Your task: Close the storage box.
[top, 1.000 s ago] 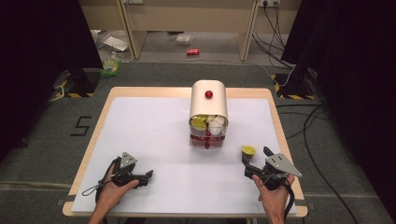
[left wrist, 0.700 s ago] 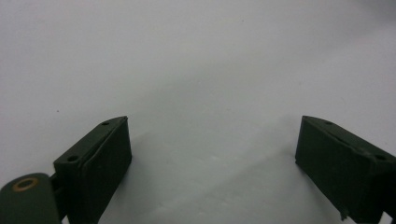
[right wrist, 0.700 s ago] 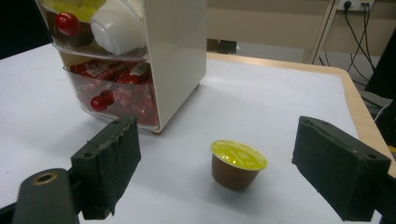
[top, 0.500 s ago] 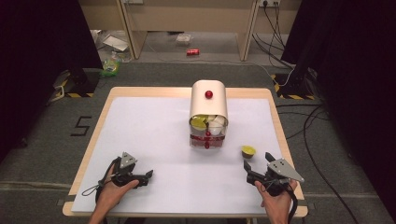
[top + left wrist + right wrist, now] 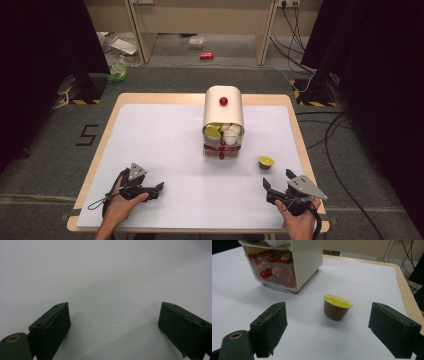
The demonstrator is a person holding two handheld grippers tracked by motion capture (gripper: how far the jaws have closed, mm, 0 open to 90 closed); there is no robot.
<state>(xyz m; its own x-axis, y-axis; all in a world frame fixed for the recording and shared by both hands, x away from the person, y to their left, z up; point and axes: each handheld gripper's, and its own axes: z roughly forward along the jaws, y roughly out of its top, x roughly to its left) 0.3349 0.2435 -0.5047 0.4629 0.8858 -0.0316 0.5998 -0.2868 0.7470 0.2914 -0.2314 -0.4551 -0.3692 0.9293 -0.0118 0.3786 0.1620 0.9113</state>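
Right gripper [image 5: 329,327]: black, two-jaw, hand-held; jaws spread wide, holding nothing; low at 5 o'clock on the table.
Left gripper [image 5: 112,322]: black, jaws likewise wide apart and empty; resting at 7 o'clock over bare surface.
Capsule: small brown plastic coffee pod with yellow foil lid [image 5: 337,307]; upright, ahead of the right gripper between its jaw lines, apart from both.
Dispenser: cream rounded box with red knob and clear drawers [image 5: 223,120]; at 12 o'clock, holding more pods and red sachets.
Surface: white table top with wooden edge [image 5: 165,135].
Step in hand: judged an approach to, or a stand-off from, the pod.
Next move: likely advance, straddle the pod, close gently so as not to crush it.
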